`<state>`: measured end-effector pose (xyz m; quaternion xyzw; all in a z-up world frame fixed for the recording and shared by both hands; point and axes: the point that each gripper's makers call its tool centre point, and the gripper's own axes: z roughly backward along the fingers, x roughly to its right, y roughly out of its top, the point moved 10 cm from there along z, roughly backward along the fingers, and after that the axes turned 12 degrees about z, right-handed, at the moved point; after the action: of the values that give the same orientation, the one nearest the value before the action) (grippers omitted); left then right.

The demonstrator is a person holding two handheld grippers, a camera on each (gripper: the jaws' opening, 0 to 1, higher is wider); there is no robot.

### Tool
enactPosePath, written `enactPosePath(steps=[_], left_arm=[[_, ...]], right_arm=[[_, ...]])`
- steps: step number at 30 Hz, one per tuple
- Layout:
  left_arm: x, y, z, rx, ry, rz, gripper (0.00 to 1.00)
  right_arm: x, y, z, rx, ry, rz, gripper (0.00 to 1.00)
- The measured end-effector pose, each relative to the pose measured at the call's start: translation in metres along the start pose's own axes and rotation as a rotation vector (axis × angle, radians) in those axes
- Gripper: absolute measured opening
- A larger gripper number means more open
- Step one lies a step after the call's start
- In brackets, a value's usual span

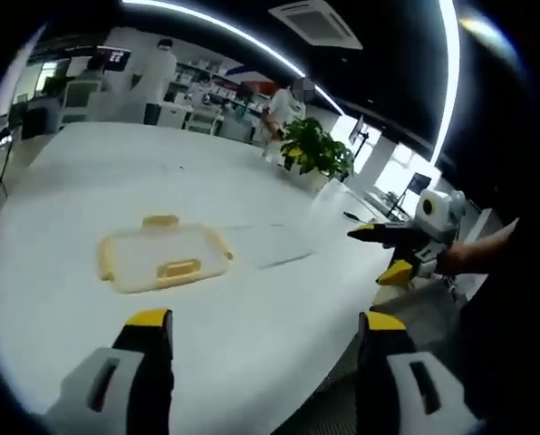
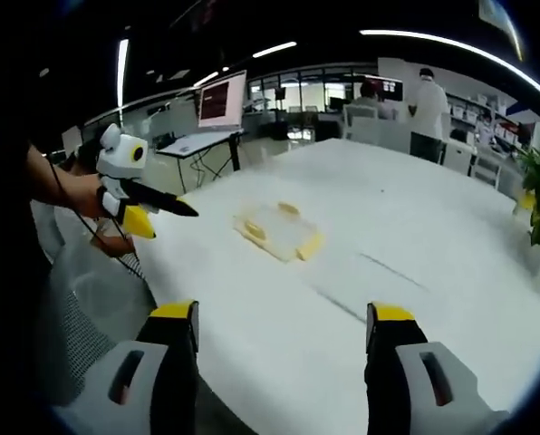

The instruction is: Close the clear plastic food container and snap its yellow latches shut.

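Note:
The clear plastic container (image 1: 161, 258) with yellow latches lies flat on the white table (image 1: 116, 172), well ahead of my left gripper (image 1: 265, 331). That gripper is open with nothing between its yellow-tipped jaws. I cannot tell whether the latches are snapped down. My right gripper (image 1: 371, 256) comes in from the right, held by a hand off the table's edge. In the right gripper view the container (image 2: 277, 231) sits mid-table beyond my open right gripper (image 2: 284, 317), and the left gripper (image 2: 166, 217) hovers at the left, apart from the container.
A potted plant (image 1: 317, 149) stands on the far side of the table (image 2: 415, 208). People in white stand by desks at the back (image 2: 426, 104). A monitor (image 2: 220, 100) sits on a desk at the left. The table's edge runs close beneath both grippers.

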<state>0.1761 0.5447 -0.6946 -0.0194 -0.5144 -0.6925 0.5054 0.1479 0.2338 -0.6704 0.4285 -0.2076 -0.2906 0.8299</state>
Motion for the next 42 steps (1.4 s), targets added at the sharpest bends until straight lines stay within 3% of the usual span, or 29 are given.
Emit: enactPosePath(steps=[8,17,26,29,32,42], left_arm=[[-0.032,0.018,-0.004,-0.045,-0.003,-0.048,0.78],[-0.042,0.027,-0.012,-0.097,-0.035,-0.139,0.77],[-0.062,0.037,-0.015,-0.110,-0.034,-0.166,0.73],[-0.070,0.042,-0.015,-0.119,-0.029,-0.182,0.72],[-0.081,0.047,-0.015,-0.130,-0.015,-0.188,0.72],[-0.098,0.064,-0.023,-0.166,-0.018,-0.241,0.69]], right_arm=[[0.009,0.016,-0.025,0.002,0.019,0.024,0.73],[0.019,0.030,-0.049,0.009,0.047,0.057,0.75],[0.033,0.042,-0.069,0.003,0.043,0.103,0.75],[0.038,0.042,-0.077,0.011,0.042,0.089,0.79],[0.043,0.042,-0.085,-0.024,0.057,0.148,0.77],[0.049,0.052,-0.110,-0.053,0.114,0.233,0.74]])
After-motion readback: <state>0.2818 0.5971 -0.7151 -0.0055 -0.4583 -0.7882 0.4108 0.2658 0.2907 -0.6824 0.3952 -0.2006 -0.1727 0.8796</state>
